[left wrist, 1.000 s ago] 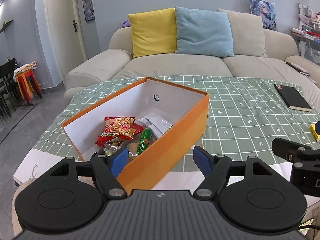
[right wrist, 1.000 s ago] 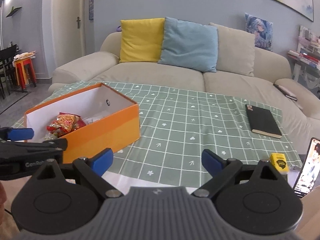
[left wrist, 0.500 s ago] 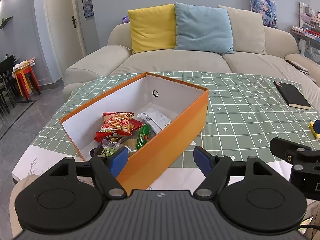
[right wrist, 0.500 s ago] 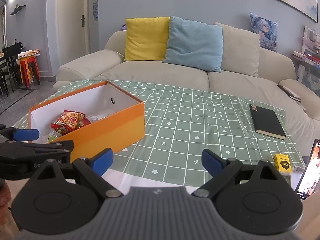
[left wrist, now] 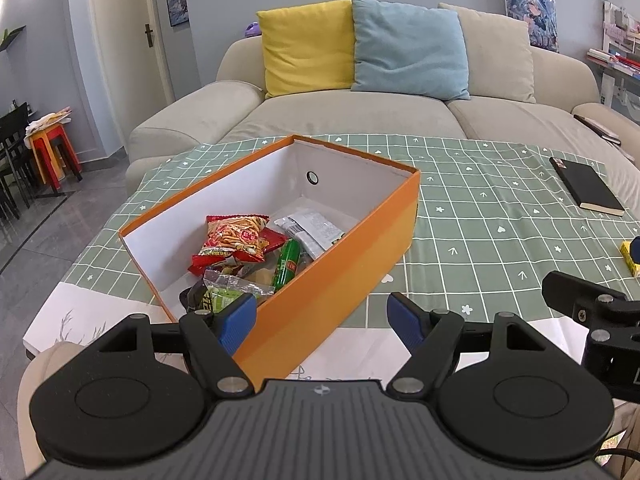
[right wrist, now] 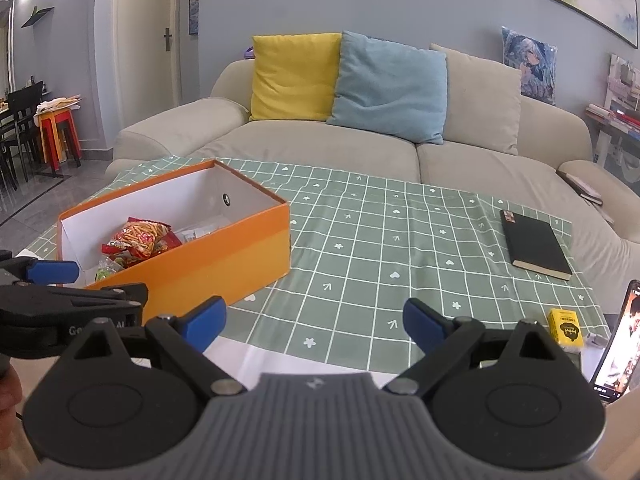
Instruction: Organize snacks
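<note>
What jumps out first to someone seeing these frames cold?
The orange box on the left of the green checked tablecloth, open, with a heap of snack packets at its near end. Behind the table, the yellow cushion and blue cushion sit side by side on the beige sofa. Both grippers, left gripper and right gripper, are open and empty in the foreground.
</note>
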A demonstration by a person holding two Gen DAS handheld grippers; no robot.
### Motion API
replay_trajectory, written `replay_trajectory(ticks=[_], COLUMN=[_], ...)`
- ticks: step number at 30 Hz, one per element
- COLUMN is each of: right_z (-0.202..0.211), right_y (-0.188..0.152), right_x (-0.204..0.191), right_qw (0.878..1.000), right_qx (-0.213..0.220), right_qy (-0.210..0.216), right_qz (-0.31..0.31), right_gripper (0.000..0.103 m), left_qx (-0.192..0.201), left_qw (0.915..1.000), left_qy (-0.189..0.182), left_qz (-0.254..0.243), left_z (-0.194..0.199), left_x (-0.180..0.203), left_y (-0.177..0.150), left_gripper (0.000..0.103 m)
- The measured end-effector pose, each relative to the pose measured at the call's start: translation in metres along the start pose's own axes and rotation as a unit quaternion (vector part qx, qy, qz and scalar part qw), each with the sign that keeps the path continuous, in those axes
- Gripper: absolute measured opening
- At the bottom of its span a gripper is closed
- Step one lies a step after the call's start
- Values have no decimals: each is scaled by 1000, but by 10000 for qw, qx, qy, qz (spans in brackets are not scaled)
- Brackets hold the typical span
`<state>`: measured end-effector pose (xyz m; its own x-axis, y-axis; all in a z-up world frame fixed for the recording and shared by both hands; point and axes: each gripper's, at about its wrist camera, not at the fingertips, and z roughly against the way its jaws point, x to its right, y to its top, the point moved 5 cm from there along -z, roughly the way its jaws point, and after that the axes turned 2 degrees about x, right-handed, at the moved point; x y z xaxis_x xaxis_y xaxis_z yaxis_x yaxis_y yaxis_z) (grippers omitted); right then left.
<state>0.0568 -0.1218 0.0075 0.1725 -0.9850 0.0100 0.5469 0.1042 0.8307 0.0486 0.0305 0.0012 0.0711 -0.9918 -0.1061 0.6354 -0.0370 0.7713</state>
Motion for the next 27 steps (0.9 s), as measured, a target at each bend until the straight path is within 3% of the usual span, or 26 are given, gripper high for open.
replay_trajectory(ticks=[27], right_z=[0], right_y=[0], right_x=[0], right_qw=[10000], right_qx=[20], right_qy=[-7], right_qz=[22], right_gripper=[92], left_qx=[-52], left_qw=[10000], left_qy=[27], left_qz=[-10], left_z=[-2], left_x=[-2], left_y=[-1], left_gripper=[87])
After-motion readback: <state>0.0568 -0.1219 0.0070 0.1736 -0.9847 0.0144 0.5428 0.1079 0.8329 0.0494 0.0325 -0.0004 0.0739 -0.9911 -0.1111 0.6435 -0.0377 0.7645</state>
